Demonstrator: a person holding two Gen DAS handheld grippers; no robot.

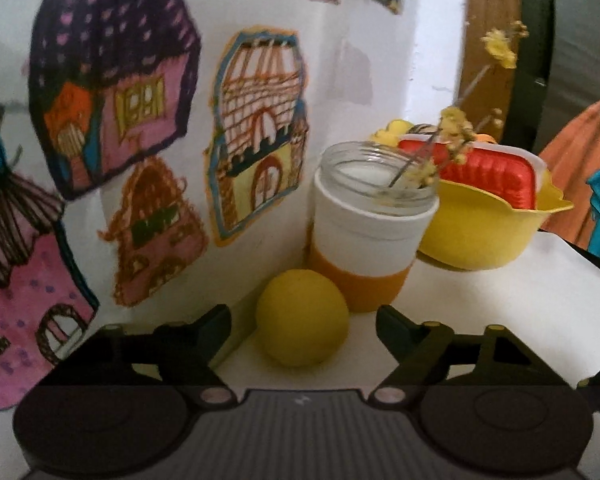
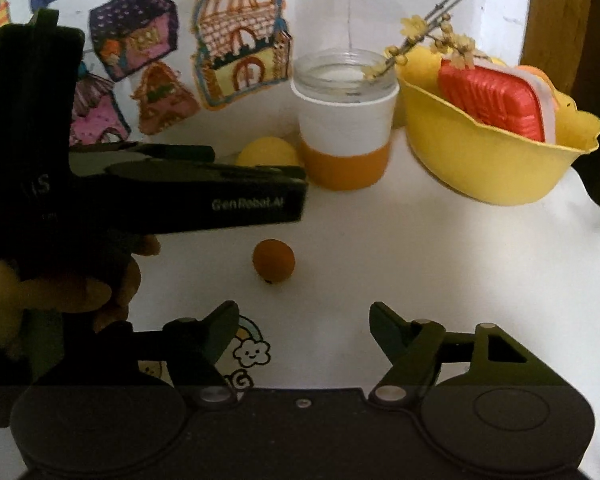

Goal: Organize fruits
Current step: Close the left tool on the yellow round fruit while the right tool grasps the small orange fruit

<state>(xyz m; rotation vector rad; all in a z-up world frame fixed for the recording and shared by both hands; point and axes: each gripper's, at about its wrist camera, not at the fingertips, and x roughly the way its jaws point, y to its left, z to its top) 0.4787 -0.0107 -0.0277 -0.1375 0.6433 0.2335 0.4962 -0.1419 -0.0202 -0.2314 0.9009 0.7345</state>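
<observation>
A yellow lemon [image 1: 302,317] lies on the white table in the corner by the wall, just ahead of my open left gripper [image 1: 304,330], between its fingertips but not clamped. The right wrist view shows the lemon [image 2: 266,151] partly hidden behind the left gripper body [image 2: 188,196]. A small orange fruit [image 2: 273,261] sits on the table ahead of my open right gripper [image 2: 304,330], apart from it. A yellow bowl [image 2: 492,168] at the right holds a red foil-topped tub [image 2: 496,100] and yellow fruit.
A glass jar in a white and orange sleeve [image 1: 370,232] with a dried flower sprig [image 1: 456,128] stands behind the lemon. Paper house drawings [image 1: 116,80] cover the wall. A hand [image 2: 80,288] grips the left tool. A cloud sticker [image 2: 252,352] marks the table.
</observation>
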